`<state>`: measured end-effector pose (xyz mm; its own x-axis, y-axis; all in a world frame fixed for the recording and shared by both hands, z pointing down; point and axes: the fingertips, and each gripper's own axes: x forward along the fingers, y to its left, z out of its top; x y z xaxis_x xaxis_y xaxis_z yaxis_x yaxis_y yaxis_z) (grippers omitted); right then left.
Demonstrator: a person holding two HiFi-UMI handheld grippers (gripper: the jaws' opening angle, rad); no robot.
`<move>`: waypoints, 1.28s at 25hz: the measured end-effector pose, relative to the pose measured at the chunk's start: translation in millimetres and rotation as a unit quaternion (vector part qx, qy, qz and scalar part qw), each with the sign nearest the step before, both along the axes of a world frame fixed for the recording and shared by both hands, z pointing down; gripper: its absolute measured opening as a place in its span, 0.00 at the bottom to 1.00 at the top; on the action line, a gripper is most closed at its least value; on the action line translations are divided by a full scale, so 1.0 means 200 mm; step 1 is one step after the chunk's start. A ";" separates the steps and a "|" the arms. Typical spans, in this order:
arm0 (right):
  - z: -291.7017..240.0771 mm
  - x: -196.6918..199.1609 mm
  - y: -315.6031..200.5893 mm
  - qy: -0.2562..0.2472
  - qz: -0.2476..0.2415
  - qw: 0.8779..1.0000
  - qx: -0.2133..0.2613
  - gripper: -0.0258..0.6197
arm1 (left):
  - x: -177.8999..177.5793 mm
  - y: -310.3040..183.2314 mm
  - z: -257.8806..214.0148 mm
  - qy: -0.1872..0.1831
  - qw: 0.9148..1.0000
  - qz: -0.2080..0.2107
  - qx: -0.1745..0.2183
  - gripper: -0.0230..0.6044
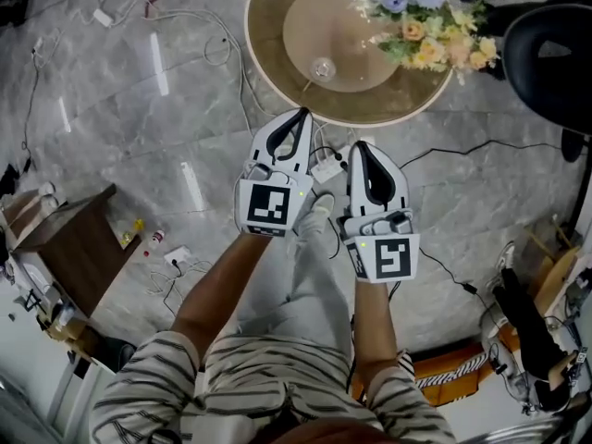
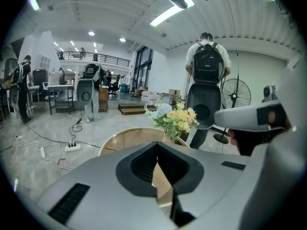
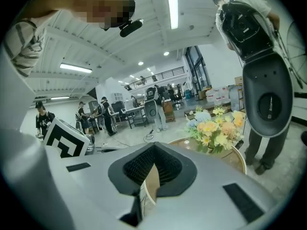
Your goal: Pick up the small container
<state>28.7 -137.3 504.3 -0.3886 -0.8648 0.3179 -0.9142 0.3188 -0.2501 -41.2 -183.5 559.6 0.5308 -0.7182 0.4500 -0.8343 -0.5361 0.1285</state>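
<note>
The left hand-held gripper [image 1: 302,114] and the right hand-held gripper [image 1: 358,145] hung side by side over the floor [image 1: 111,109], jaws of each pressed together on nothing. The small container [image 1: 323,67] stood on the round desk [image 1: 268,63] near the flowers [image 1: 430,26], apart from both.

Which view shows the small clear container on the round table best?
Head view: the small clear container sits unobstructed on the round table. Neither gripper view shows it; their own jaws cover most of the table.
</note>
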 end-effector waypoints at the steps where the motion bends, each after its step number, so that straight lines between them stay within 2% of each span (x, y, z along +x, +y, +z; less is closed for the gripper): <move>1: 0.03 0.00 -0.01 0.000 0.003 1.000 -0.001 0.05 | 0.00 -0.02 0.04 0.000 1.000 -0.001 -0.003 0.04; 13: 0.34 0.05 -0.06 -0.011 0.037 0.999 -0.024 0.05 | 0.03 -0.15 0.50 -0.016 1.000 0.000 -0.026 0.05; 16: 0.39 0.07 -0.05 -0.014 0.042 0.999 -0.032 0.05 | 0.06 -0.15 0.59 -0.018 0.999 0.003 -0.036 0.08; 22: 0.49 0.10 -0.04 -0.015 0.048 0.998 -0.046 0.05 | 0.09 -0.18 0.77 -0.024 0.998 0.003 -0.058 0.21; 25: 0.52 0.11 -0.02 -0.013 0.050 0.997 -0.053 0.05 | 0.11 -0.20 0.85 -0.031 0.997 0.004 -0.064 0.31; 32: 0.57 0.14 -0.02 -0.007 0.053 0.997 -0.060 0.05 | 0.16 -0.28 0.94 -0.058 0.998 0.012 -0.036 0.48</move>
